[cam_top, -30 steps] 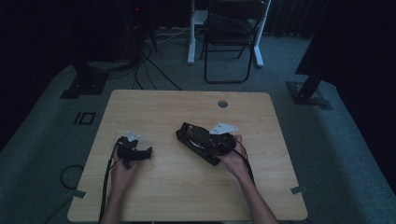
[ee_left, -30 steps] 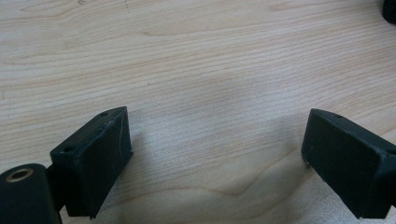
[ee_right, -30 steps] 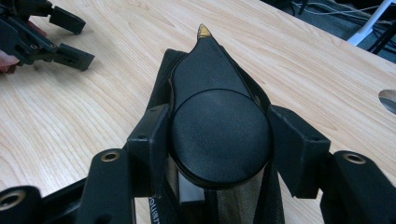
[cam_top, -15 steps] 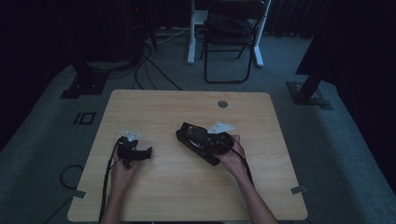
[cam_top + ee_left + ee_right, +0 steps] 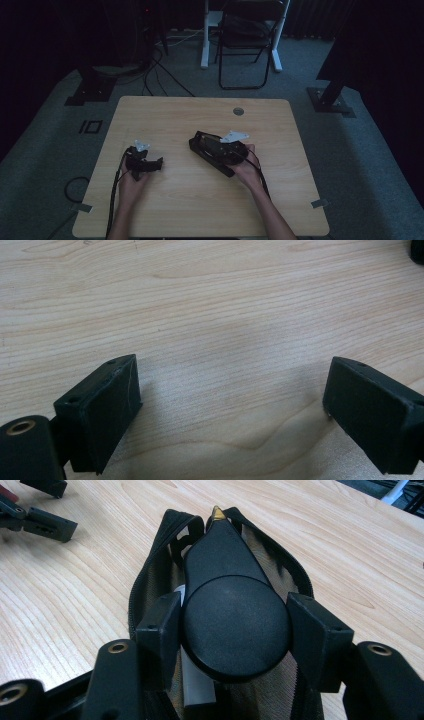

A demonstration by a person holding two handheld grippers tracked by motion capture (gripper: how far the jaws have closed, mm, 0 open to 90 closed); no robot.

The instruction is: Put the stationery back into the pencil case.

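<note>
An open black zippered pouch (image 5: 150, 570) lies on the wooden table (image 5: 175, 115), right of centre (image 5: 202, 145). A black object with a round end (image 5: 235, 625) and a gold tip (image 5: 218, 512) sits in the pouch's mouth. My right gripper (image 5: 235, 630) is shut on its round end, with a pad pressed against each side. In the high view the right gripper (image 5: 222, 149) lies low over the pouch and points to the far left. My left gripper (image 5: 230, 400) hangs open just above bare wood, with nothing between its jaws. The high view shows it (image 5: 150, 164) left of centre.
A small round hole (image 5: 238, 111) sits near the table's far edge. Cables trail from both grippers toward the near edge. A folding chair (image 5: 250, 40) and stand bases are on the floor beyond the table. The left gripper's jaws (image 5: 40, 522) appear at the far left.
</note>
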